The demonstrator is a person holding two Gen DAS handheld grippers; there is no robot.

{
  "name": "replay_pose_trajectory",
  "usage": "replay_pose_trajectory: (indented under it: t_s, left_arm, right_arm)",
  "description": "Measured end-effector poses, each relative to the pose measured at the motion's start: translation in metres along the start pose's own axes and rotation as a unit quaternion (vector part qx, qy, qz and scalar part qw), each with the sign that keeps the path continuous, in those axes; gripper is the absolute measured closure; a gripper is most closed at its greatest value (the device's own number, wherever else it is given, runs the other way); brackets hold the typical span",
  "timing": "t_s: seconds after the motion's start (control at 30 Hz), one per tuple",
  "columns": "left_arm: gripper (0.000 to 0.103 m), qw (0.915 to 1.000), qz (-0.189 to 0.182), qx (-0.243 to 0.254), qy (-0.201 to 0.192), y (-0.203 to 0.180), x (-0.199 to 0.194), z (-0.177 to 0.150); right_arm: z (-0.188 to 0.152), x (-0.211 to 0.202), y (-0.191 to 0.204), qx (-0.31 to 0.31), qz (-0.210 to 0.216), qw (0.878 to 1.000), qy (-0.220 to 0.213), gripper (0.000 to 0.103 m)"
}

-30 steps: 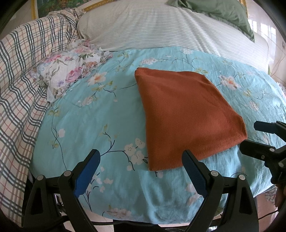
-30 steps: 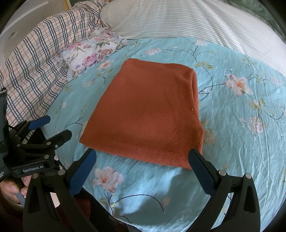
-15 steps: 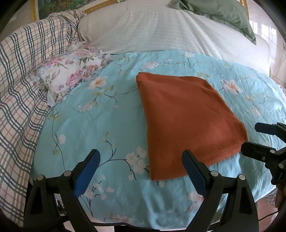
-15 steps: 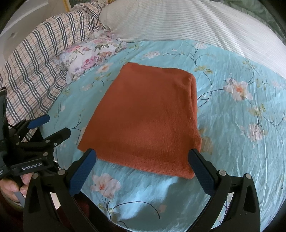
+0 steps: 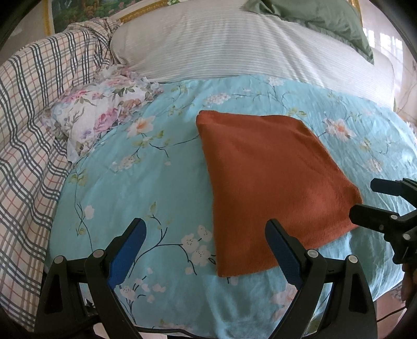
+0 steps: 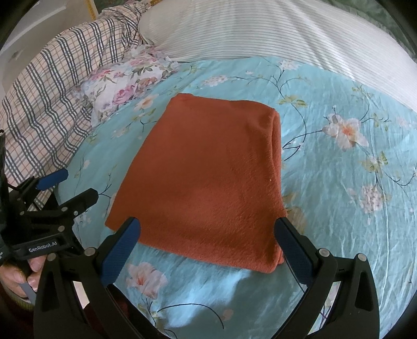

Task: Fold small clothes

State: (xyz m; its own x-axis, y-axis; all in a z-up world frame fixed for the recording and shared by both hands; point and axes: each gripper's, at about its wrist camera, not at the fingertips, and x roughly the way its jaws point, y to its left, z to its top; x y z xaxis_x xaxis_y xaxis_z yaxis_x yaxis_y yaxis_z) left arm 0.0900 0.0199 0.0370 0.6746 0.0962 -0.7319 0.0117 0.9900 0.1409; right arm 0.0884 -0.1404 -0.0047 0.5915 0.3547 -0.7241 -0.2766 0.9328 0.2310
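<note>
A rust-orange knitted garment (image 5: 271, 180) (image 6: 208, 182) lies folded into a flat rectangle on the turquoise floral bedsheet (image 5: 146, 182) (image 6: 351, 208). My left gripper (image 5: 206, 237) hangs open just short of the garment's near left corner, nothing between its blue pads. My right gripper (image 6: 208, 234) is open too, its fingers straddling the garment's near edge without touching it. Each gripper shows at the side of the other's view: the right gripper (image 5: 385, 208) and the left gripper (image 6: 62, 190) with a hand under it.
A crumpled pink-flowered cloth (image 5: 99, 117) (image 6: 125, 80) lies at the far left of the sheet. A plaid blanket (image 5: 28, 146) (image 6: 44, 94) runs along the left. A striped white pillow (image 5: 234, 49) (image 6: 273, 31) and a green pillow (image 5: 318, 18) sit beyond.
Both grippers have edged forward and slightly lower toward the garment's near edge. The garment itself has not moved, and both grippers stay open.
</note>
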Motion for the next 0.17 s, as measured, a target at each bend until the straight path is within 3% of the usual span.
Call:
replay_pose_trajectory:
  t_s: [0.17]
  left_arm:
    - [0.01, 1.0, 0.0, -0.001, 0.001, -0.0024, 0.0032, 0.0004]
  right_arm:
    - [-0.001, 0.0012, 0.0015, 0.003, 0.001, 1.0, 0.0, 0.001]
